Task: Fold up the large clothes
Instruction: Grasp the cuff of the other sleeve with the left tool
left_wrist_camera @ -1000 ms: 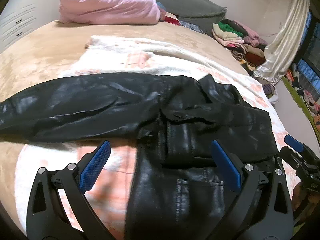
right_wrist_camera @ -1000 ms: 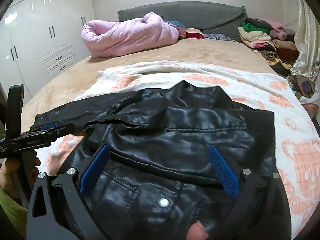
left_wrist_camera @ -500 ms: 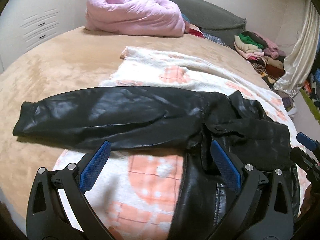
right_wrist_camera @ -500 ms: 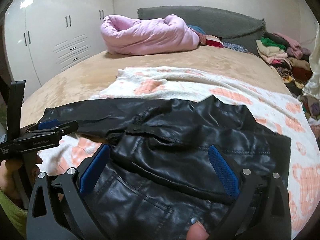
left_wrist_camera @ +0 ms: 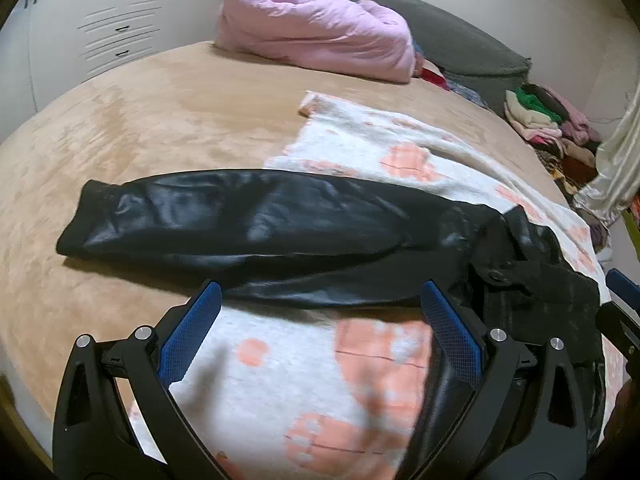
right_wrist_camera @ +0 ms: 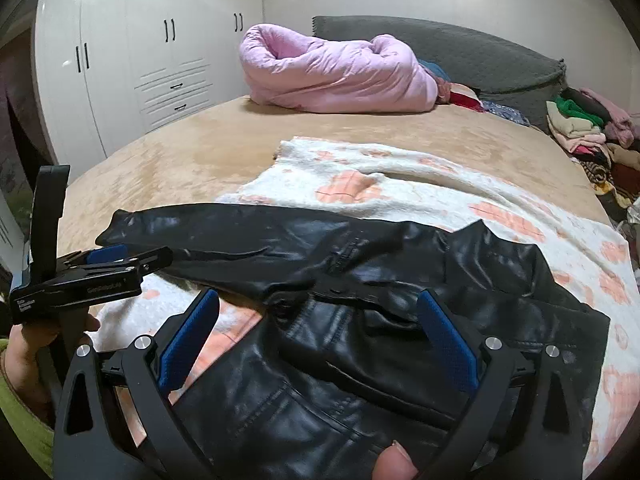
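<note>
Both jaws are standing wide apart and gripping nothing as I am holding the left gripper (left_wrist_camera: 318,308) just short of the outstretched sleeve (left_wrist_camera: 240,224) and the right gripper (right_wrist_camera: 318,316) over the chest of the black leather jacket (right_wrist_camera: 400,320), which is lying on the peach-patterned white blanket (right_wrist_camera: 440,196) across the tan bed (left_wrist_camera: 160,120). I am judging the sleeve fold as the step in hand, so I am planning to pinch near the cuff (left_wrist_camera: 86,220), not mid-sleeve, and carry it flat across the body. I am keeping the right side ready to pin the shoulder, since this stiff material looks likely to slide.
</note>
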A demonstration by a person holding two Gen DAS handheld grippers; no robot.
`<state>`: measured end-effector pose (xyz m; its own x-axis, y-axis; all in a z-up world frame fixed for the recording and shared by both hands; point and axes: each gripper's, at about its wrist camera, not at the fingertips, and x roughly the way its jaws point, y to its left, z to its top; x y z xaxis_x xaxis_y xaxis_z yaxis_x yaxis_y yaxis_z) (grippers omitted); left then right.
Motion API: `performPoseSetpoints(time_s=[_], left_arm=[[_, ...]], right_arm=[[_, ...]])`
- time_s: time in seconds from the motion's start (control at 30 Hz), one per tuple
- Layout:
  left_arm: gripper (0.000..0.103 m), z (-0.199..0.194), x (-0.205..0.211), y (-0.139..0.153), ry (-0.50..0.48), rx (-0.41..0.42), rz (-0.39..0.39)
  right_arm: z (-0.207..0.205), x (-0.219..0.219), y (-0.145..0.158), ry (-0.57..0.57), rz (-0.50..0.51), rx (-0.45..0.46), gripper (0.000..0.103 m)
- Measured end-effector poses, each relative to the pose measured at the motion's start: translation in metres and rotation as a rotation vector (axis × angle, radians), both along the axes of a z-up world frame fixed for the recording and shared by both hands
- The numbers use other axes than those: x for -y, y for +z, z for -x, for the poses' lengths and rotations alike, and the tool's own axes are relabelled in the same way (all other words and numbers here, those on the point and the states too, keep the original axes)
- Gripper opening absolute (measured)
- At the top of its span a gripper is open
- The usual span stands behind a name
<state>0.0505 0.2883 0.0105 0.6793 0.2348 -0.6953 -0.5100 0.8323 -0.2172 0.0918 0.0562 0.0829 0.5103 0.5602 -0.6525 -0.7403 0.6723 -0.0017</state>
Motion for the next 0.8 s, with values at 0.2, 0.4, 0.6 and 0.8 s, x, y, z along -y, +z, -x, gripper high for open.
performPoseSetpoints(time_s=[0.2, 0.4, 0.6, 0.8], left_arm=[[0.093, 0.008, -0.024, -0.008, 0.067, -0.010, 0.031], [0.093, 0.017, -0.049, -0.018, 0.139, -0.011, 0.083], [0.093, 0.026, -0.074, -0.034, 0.226, -0.032, 0.137], [0.093, 0.035, -0.101, -0.052, 0.334, -0.027, 0.211]], right_arm=[[0.005, -0.022, -0.003, 0.034, 0.009, 0.002, 0.099], [0.008, -0.041, -0.009, 0.061, 0.019, -0.007, 0.099], [0.008, -0.056, -0.017, 0.081, 0.028, -0.018, 0.099], [0.005, -0.063, -0.026, 0.088, 0.025, -0.038, 0.098]])
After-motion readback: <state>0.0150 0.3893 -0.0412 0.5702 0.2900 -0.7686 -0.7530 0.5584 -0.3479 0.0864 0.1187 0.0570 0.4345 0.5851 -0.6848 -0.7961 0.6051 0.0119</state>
